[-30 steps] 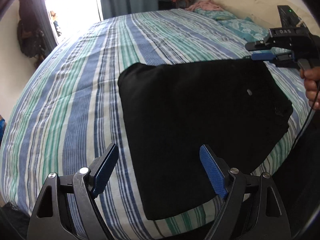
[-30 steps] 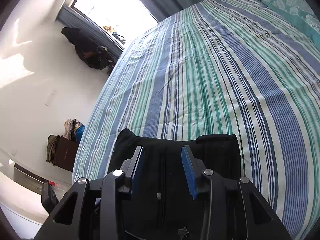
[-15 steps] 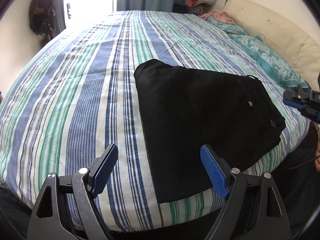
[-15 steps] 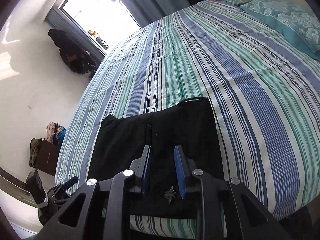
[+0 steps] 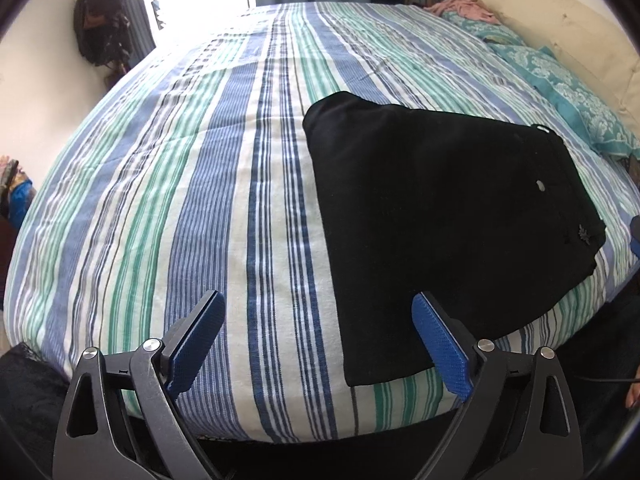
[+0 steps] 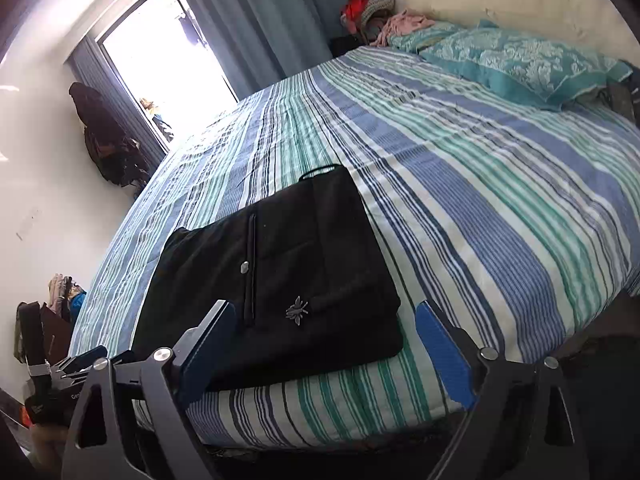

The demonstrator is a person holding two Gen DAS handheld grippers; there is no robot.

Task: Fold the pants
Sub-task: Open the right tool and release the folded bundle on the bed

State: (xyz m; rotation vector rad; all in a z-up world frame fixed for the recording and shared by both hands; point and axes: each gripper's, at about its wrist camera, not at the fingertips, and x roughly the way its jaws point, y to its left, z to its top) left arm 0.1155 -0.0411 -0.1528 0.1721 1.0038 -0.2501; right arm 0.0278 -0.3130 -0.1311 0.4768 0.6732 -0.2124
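Note:
The black pants [image 5: 432,216] lie folded in a flat rectangle near the front edge of the striped bed [image 5: 208,184]. They also show in the right wrist view [image 6: 288,280], with a silver button and a small insect emblem on top. My left gripper [image 5: 316,344] is open and empty, held off the bed's front edge, left of the pants. My right gripper [image 6: 324,348] is open and empty, held off the bed's edge just in front of the pants. The left gripper also shows at the lower left of the right wrist view [image 6: 76,368].
Teal patterned pillows [image 6: 512,60] and a cream headboard [image 5: 560,32] lie at the bed's far right. A bright window with blue curtains [image 6: 256,20] is at the back. Dark clothes hang on the left wall [image 6: 104,136]. Piled clothes [image 6: 368,4] sit in the far corner.
Both grippers have drawn back from the pants to the bed's edge. My right gripper went from narrow over the pants to wide open. The pants stay folded on the bed.

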